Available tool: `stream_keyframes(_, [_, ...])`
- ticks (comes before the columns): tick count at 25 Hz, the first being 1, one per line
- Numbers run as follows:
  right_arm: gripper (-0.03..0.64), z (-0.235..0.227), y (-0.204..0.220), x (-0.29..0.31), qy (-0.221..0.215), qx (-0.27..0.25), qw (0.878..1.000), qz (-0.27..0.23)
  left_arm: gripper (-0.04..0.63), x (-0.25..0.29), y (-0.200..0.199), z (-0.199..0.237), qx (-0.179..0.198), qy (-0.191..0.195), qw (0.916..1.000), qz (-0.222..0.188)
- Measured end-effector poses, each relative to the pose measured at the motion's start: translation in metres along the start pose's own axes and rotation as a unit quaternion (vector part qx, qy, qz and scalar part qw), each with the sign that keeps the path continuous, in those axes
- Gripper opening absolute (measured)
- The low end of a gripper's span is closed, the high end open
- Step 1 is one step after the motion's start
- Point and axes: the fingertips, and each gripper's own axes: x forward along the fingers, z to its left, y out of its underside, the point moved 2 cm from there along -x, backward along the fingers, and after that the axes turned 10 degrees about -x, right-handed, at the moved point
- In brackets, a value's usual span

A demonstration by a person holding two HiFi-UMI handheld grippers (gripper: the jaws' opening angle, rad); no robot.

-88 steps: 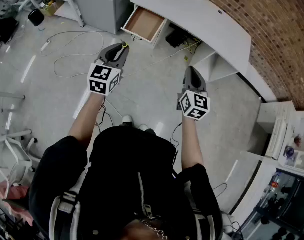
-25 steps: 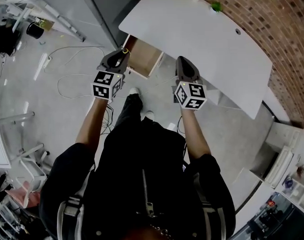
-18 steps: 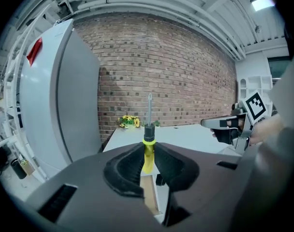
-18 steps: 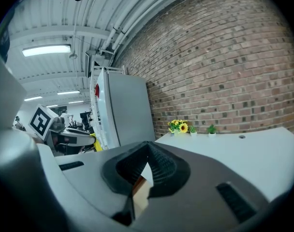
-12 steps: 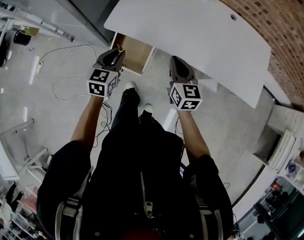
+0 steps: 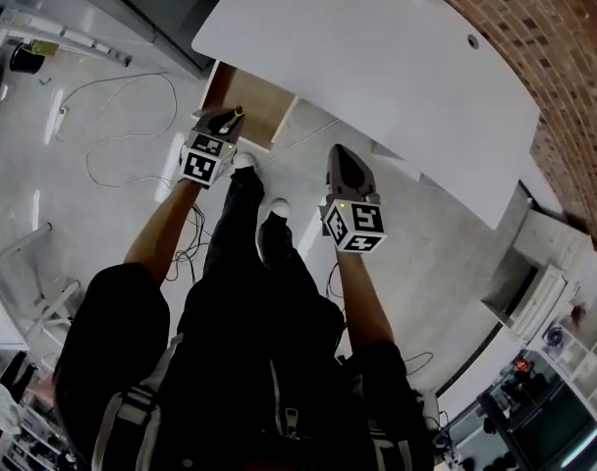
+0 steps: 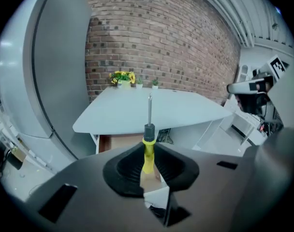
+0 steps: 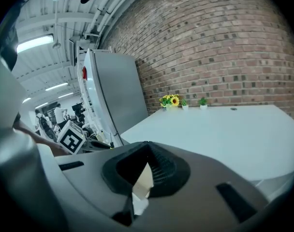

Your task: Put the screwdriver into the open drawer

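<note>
Screwdriver [image 7: 148,132] clamped in our left gripper [image 6: 227,119] | open drawer [image 6: 257,101] just beyond its tip | our right gripper [image 8: 145,164] closed, empty

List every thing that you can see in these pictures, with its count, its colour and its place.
yellow-handled screwdriver with metal shaft: one, yellow, black and silver, between the left gripper's fingers, shaft pointing forward
open wooden drawer: one, brown inside, under the desk's left end
curved white desk: one, white, against the wall
red-brown brick wall: one, behind the desk
tall grey cabinet: one, grey, left of the desk
pot of yellow flowers: one, on the desk by the wall
small green plants: two, beside the flowers
left gripper: one, dark grey, by the drawer's near edge
right gripper: one, dark grey, fingers together, empty, before the desk
</note>
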Motion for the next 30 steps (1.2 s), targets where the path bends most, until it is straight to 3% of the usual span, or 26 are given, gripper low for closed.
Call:
stream_keyframes(8, [0.008,-0.002,0.033,0.018,0.013,0.03,0.999,0.04,0.08,0.087,0.073,0.056,-0.011,-0.028,0.9961,0.083])
stream_keyframes(12, [0.008,-0.006,0.048,0.019,0.035,0.051,0.997,0.052,0.08,0.122,0.1,0.063,-0.018,-0.021,0.9931,0.114])
stream_keyframes(16, [0.008,-0.003,0.067,0.035,0.046,0.085,0.993,0.061,0.08,0.161,0.12,0.079,-0.009,-0.014,0.9885,0.15])
stream_keyframes(23, [0.008,0.006,0.094,0.054,0.037,0.088,0.991,0.089,0.08,0.224,0.149,0.094,0.011,-0.009,0.9791,0.203])
stream_keyframes(30, [0.008,0.01,0.124,0.045,0.039,0.097,0.987,0.124,0.08,0.256,0.175,0.108,-0.017,-0.024,0.9682,0.248])
